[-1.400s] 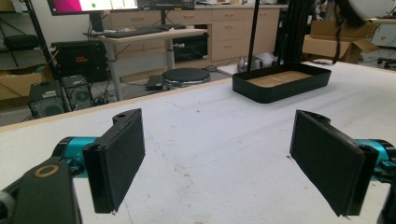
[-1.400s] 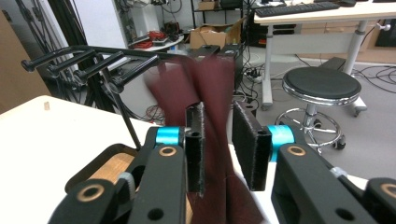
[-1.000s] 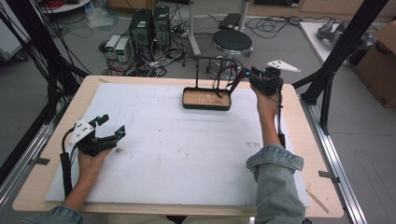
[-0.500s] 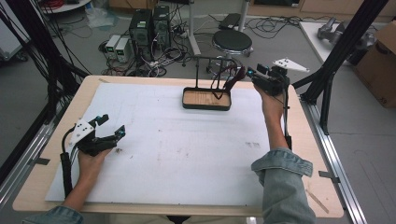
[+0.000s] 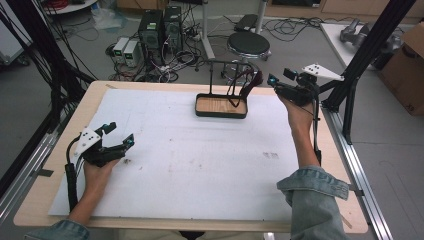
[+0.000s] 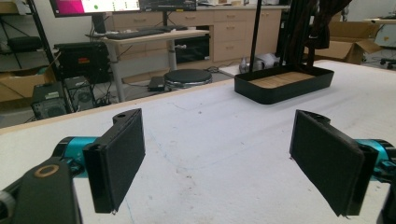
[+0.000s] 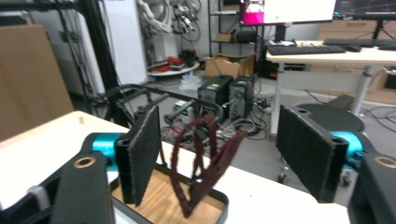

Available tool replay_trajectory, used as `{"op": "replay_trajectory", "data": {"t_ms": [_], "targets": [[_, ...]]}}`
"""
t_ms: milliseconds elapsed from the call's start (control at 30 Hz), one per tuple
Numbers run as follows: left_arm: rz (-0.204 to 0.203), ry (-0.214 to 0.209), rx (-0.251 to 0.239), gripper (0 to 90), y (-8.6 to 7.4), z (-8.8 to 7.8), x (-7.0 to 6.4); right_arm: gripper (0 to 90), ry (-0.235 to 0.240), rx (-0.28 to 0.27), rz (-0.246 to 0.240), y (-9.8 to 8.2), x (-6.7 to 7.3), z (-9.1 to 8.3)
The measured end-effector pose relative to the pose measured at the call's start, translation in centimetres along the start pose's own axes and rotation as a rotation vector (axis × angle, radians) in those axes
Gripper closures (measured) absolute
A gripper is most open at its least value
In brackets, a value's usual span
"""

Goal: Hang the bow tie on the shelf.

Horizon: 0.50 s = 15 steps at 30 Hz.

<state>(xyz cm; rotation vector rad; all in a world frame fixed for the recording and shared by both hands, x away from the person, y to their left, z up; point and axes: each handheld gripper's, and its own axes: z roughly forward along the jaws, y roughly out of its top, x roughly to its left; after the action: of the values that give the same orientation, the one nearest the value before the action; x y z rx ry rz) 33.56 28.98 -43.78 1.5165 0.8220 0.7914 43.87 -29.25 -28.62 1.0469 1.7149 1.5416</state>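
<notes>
a small black stand (image 5: 221,85) sits near the far edge of the table (image 5: 150,220), a little right of its middle: a shallow rounded tray with a pale wooden floor and a thin black rail rising on posts above it. over that rail hang several dark maroon hair bands (image 5: 248,82), looped and limp, their lower ends dangling toward the wood; in the right gripper view they (image 7: 205,158) read as flat, slightly fuzzy fabric loops bunched together into a v shape that ends just above the tray floor. the right gripper (image 5: 280,84) is held above the table's far right corner, just beside the right end of the stand, pointing toward the bands. its jaws have just been opening and now stand wide; the bands show in the gap between the pads in the right gripper view, but they lie farther off and neither pad touches them, so it holds nothing. the left gripper (image 5: 119,135) rests low over the white sheet (image 5: 200,165) by the table's left edge, well apart from the stand, with its jaws spread wide and nothing between them but bare sheet, as the left gripper view shows, where the stand (image 6: 285,84) lies off toward the far right. a grey three-cornered plate tops each gripper.
</notes>
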Motion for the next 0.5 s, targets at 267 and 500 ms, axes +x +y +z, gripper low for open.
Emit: {"op": "replay_trajectory", "data": {"t_ms": [267,500], "targets": [[-0.001,-0.001,-0.002,18.3,0.0,0.0,0.0,15.0,0.032,0.005,0.014,0.7,1.2,-1.2],[0.003,-0.001,0.001,18.4,0.0,0.0,-0.1,12.6,0.037,-0.015,-0.045,0.6,2.7,-2.9]]}}
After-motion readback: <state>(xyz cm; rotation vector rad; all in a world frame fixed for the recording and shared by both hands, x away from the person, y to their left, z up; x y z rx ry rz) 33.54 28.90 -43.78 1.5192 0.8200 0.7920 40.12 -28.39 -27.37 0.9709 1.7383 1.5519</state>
